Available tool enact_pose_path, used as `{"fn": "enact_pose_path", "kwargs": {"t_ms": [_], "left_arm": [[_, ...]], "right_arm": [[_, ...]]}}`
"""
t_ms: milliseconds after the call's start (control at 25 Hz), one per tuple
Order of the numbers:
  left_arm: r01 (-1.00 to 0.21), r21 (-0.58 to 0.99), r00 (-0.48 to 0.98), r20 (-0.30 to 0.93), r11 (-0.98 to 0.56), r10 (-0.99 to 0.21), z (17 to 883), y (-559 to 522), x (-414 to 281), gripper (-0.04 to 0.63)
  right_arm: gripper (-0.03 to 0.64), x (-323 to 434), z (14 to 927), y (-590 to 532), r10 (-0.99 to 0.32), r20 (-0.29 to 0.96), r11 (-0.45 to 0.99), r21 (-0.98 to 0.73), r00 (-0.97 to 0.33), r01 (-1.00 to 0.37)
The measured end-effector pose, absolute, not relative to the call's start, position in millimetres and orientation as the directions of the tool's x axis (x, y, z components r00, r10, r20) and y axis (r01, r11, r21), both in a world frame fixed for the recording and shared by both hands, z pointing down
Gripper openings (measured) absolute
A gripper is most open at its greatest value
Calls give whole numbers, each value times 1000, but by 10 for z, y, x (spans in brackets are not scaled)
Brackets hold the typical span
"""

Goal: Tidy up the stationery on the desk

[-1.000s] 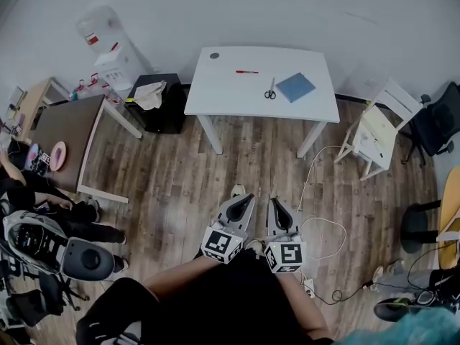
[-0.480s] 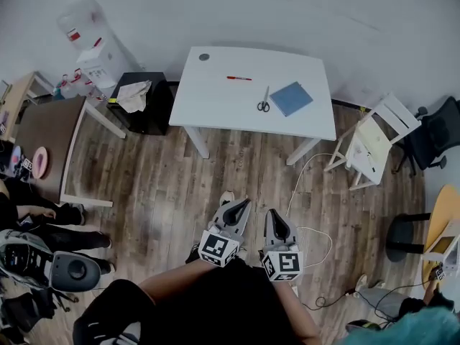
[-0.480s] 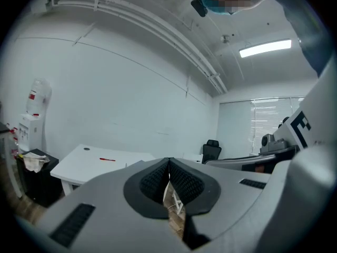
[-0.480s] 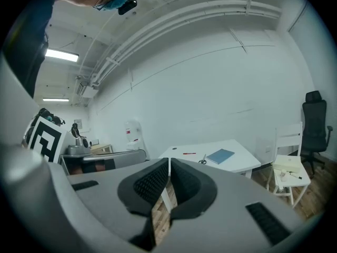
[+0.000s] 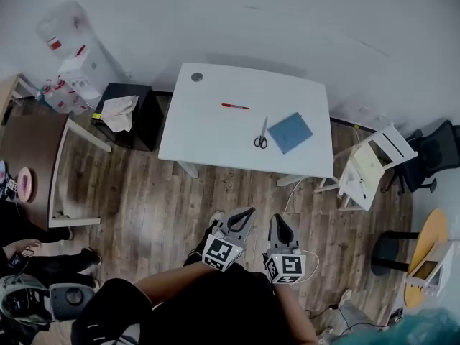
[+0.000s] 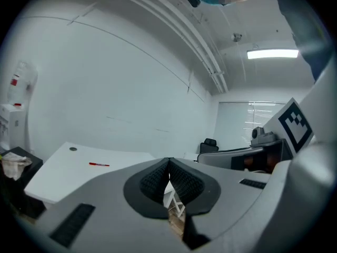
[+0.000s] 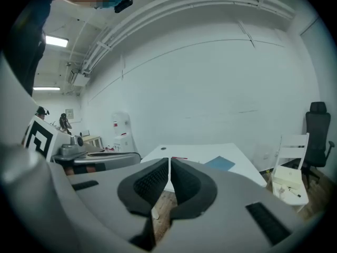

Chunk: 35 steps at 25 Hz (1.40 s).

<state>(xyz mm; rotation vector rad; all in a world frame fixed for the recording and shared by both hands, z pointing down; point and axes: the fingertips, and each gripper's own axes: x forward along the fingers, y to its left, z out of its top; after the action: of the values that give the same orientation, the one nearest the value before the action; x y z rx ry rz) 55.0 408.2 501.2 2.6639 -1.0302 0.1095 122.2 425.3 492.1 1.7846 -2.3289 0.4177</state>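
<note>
A slim red pen (image 5: 235, 107) lies flat near the middle of a white rectangular desk (image 5: 194, 131), running left to right. Nearer the viewer and to the pen's right lies a pair of scissors with black handles (image 5: 260, 136), blades shut and pointing toward the wall. Just beside the scissors on the right, a flat blue square notebook (image 5: 290, 133) lies turned at an angle. These 3 items are spread apart on an otherwise bare top, with a small grey round cap (image 5: 197, 77) near the far left corner.

The desk stands against a pale wall on a brown wood-plank floor (image 5: 151, 207). A white wooden chair (image 5: 366, 169) stands at its right end, a low black cabinet (image 5: 147, 113) at its left.

Well short of the desk, over the floor, the person holds 2 grey grippers side by side. The left gripper (image 5: 246, 213) has its ribbed black pads pressed together with nothing between them. The right gripper (image 5: 279, 220) is likewise closed and empty. Both point toward the desk.
</note>
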Motion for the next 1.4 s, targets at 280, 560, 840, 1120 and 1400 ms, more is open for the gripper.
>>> {"fn": "enact_pose_path", "kwargs": {"t_ms": [280, 560, 840, 1120, 1400], "left_arm": [[-617, 253, 787, 196, -746, -585, 5131, 3332, 591, 14], [-605, 293, 796, 201, -741, -570, 5283, 2779, 648, 14], [-642, 322, 767, 267, -696, -583, 5591, 2287, 879, 14], [-646, 385, 763, 294, -659, -575, 5844, 1765, 1384, 14], [-716, 412, 698, 421, -564, -580, 6270, 1253, 1798, 14]], "right_arm": [[34, 1481, 5087, 3474, -926, 337, 153, -74, -169, -986], [34, 1706, 5171, 2963, -923, 363, 103, -73, -123, -992], [34, 2123, 5393, 2366, -902, 396, 149, -89, -172, -985], [34, 2544, 5633, 1618, -871, 406, 249, -122, -277, -961], [34, 3038, 5891, 944, -819, 440, 322, -177, -368, -930]]}}
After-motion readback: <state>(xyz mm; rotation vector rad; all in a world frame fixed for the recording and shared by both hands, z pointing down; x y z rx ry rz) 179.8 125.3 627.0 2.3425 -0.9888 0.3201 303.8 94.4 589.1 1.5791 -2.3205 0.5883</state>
